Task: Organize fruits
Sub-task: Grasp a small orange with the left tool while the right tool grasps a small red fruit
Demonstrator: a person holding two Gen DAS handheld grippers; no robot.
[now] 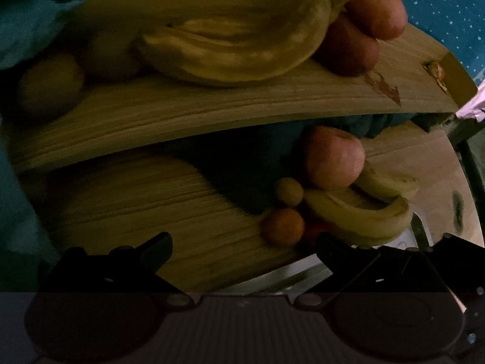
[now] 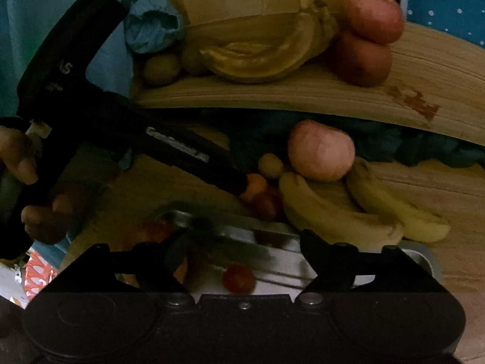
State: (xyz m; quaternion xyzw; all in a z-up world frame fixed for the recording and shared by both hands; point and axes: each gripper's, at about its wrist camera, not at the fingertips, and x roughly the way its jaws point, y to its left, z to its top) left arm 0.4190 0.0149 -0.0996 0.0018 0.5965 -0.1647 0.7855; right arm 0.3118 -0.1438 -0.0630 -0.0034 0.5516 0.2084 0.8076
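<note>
Two wooden boards are stacked like shelves. On the upper board (image 1: 212,112) lie a banana bunch (image 1: 230,51), two red apples (image 1: 376,6) and brownish round fruits (image 2: 160,68). The lower board (image 1: 169,212) carries a pink apple (image 1: 333,157), two bananas (image 1: 360,215), a small yellow fruit (image 1: 289,191), an orange fruit (image 1: 283,227) and a dark red fruit (image 2: 266,204). My left gripper (image 1: 242,242) is open just short of the orange fruit. My right gripper (image 2: 239,248) is open over a metal tray (image 2: 282,242), with a small red fruit (image 2: 239,278) lying in the tray between the fingers.
In the right wrist view a hand (image 2: 18,157) holds the left gripper, whose black fingers (image 2: 233,182) reach the orange fruit (image 2: 256,183). A crumpled blue cloth (image 2: 151,27) sits at the upper board's left end. Blue dotted fabric (image 2: 448,3) lies behind. The scene is dim.
</note>
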